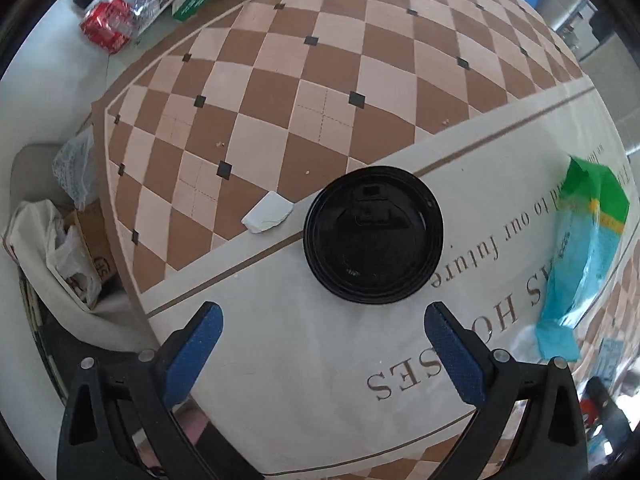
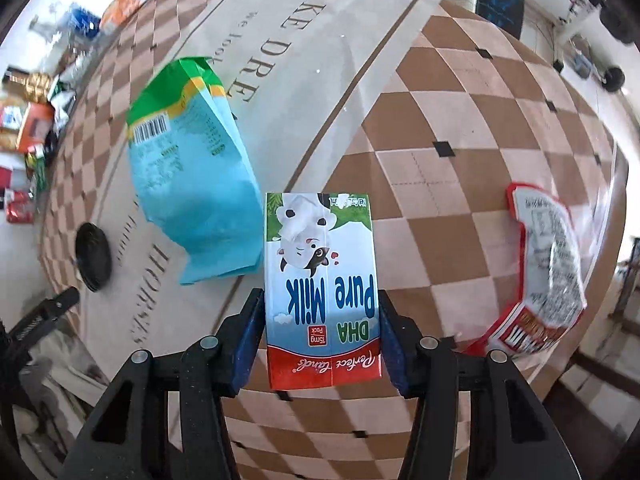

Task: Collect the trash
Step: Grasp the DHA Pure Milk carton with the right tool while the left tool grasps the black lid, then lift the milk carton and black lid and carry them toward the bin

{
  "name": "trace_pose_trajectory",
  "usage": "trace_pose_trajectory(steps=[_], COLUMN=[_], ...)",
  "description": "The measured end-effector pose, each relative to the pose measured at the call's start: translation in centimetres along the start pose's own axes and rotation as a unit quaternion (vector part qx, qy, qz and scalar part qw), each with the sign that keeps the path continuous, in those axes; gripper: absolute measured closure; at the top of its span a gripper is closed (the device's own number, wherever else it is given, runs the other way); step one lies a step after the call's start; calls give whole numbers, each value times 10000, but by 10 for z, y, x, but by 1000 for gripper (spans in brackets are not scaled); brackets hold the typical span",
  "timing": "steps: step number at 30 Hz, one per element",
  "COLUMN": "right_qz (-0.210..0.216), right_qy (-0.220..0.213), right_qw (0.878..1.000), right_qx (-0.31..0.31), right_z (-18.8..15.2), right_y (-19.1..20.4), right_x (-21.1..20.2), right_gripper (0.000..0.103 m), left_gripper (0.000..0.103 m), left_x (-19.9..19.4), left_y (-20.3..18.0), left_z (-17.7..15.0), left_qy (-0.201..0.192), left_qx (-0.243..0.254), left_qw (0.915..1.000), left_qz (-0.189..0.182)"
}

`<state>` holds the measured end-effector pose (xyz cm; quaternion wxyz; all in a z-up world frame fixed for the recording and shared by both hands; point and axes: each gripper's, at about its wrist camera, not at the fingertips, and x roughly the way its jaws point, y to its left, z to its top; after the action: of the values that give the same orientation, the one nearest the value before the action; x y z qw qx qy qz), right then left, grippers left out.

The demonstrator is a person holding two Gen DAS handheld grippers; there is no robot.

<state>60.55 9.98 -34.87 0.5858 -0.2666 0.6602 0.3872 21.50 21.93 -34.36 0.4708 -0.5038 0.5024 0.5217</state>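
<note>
Collection is underway, with most items outstanding. The right gripper (image 2: 322, 312) is clamped on a white-and-red "Pure Milk" carton (image 2: 321, 292), held above the checkered tablecloth (image 2: 460, 216). Uncollected on the table: a round black plastic cup lid (image 1: 373, 235), a blue-and-green snack bag (image 2: 192, 184), a red-and-white wrapper (image 2: 548, 268) and a small white scrap (image 1: 267, 213). The left gripper (image 1: 322, 326) hangs spread wide and empty just short of the lid, pointing at it. A bag-lined box (image 1: 72, 256) beside the table is possibly the bin; the view is distorted.
</note>
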Motion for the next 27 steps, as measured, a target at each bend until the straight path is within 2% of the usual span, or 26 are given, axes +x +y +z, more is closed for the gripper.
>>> trace_pose_trajectory(steps=[3,7,9,14,15,16,19,23,27], right_qz=[172,12,-59,-56,-65,-62,-98,-95,-137], right_qy=[-82,-187,-241,-353,-374,-394,-469,-535,-637], right_qw=[9994,9994,9994,9990,9990,9990,9988,9985,9979], right_qx=[292,274,243,256,239,224,136,77,44], right_z=[-1,1,-3,11,12,13,12,6,-5], right_y=[13,31,45,55,55,56,58,57,56], right_x=[3,9,9,4,2,0,-5,-11,-14], right_gripper=[48,48,48,48,48,48,48,48,48], left_gripper=[0,0,0,1,5,15,16,16,16], left_x=[13,28,37,58,60,59,54,39,16], left_y=[-1,-13,-19,-31,-31,-31,-33,-45,-58], left_z=[14,30,35,42,43,43,40,30,8], left_qy=[211,390,489,643,603,520,298,-79,-579], left_qx=[-196,-265,-254,-156,-142,-122,-13,440,1073], left_qw=[9992,9978,9976,9975,9979,9984,9993,9990,9920], left_qz=[-273,-473,-422,-230,-194,-202,-228,31,328])
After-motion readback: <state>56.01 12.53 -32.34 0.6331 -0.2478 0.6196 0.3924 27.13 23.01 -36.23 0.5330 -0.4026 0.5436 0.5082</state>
